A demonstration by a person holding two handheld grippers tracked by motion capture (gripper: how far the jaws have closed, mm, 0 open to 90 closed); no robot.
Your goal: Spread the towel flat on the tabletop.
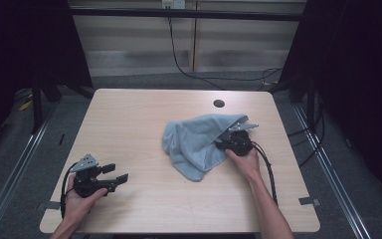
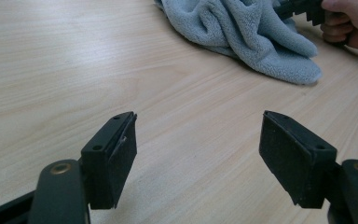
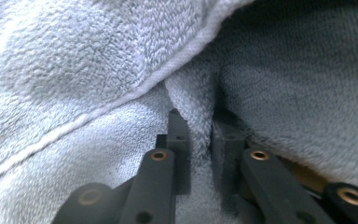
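Fabric bunches between the closed jaws of the right gripper (image 1: 231,138), which pinches a fold of the crumpled pale blue terry towel (image 1: 199,141) toward the right edge of the light wooden table (image 1: 129,119), presumably to lift it. Near the front-left corner, the left gripper (image 1: 115,174) waits spread wide.

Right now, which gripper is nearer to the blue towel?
Right. The right gripper has its jaws shut on a fold of the blue towel, at the towel's right side. The left gripper is open above bare table, well apart from the towel.
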